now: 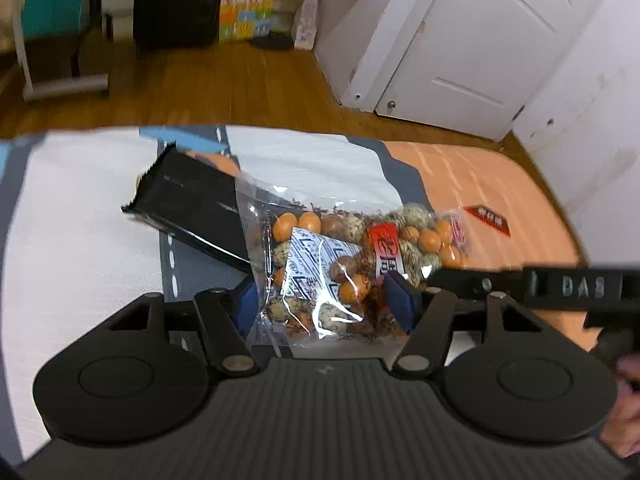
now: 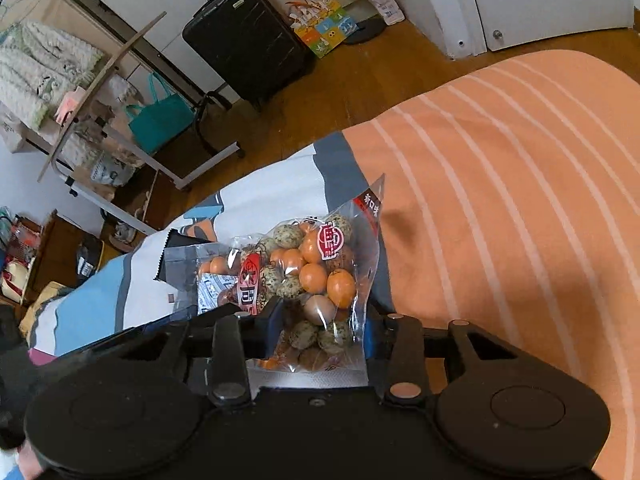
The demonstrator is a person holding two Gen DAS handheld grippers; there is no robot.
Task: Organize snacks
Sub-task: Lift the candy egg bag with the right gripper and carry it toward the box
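Observation:
A clear bag of orange and speckled round snacks [image 1: 344, 264] lies on the bed, partly over a black snack packet [image 1: 188, 200]. My left gripper [image 1: 326, 300] is closed around the bag's near end, blue pads pressing both sides. My right gripper [image 2: 322, 324] grips the same bag [image 2: 308, 268] at its other end, and its arm shows at the right of the left wrist view. The black packet [image 2: 176, 248] peeks out behind the bag in the right wrist view.
The bed has a white, grey and blue sheet [image 1: 80, 220] and an orange striped blanket [image 2: 500, 200]. Beyond the bed edge is a wooden floor with a black suitcase [image 2: 244, 40], a rolling side table [image 2: 100, 92] and white doors [image 1: 480, 40].

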